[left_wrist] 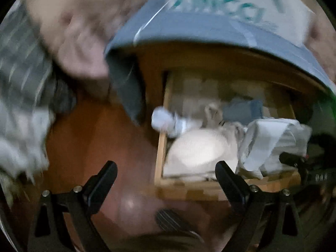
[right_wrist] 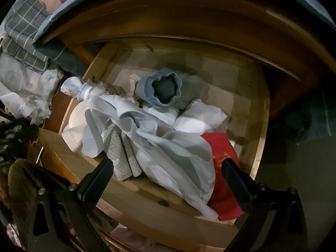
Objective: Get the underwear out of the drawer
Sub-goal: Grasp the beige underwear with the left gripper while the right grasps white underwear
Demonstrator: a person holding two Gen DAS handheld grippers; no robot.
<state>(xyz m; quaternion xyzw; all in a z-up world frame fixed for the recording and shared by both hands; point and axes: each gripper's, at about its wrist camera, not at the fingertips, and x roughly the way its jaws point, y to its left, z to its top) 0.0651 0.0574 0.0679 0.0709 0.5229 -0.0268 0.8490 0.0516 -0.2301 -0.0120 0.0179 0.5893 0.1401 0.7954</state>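
An open wooden drawer under a bed holds several pieces of clothing. A pale grey-white garment drapes over the drawer's front edge. Beside it lie a red piece, a rolled blue piece and a white folded piece. My right gripper is open, just above the drawer's front edge, with the pale garment between its fingers. My left gripper is open and empty over the floor, left of the drawer. The pale garment shows at the right in the blurred left wrist view.
A blue mattress edge overhangs the drawer. Grey checked bedding and pale cloth hang at the left. The red-brown floor lies left of the drawer. A dark slipper lies near the left gripper.
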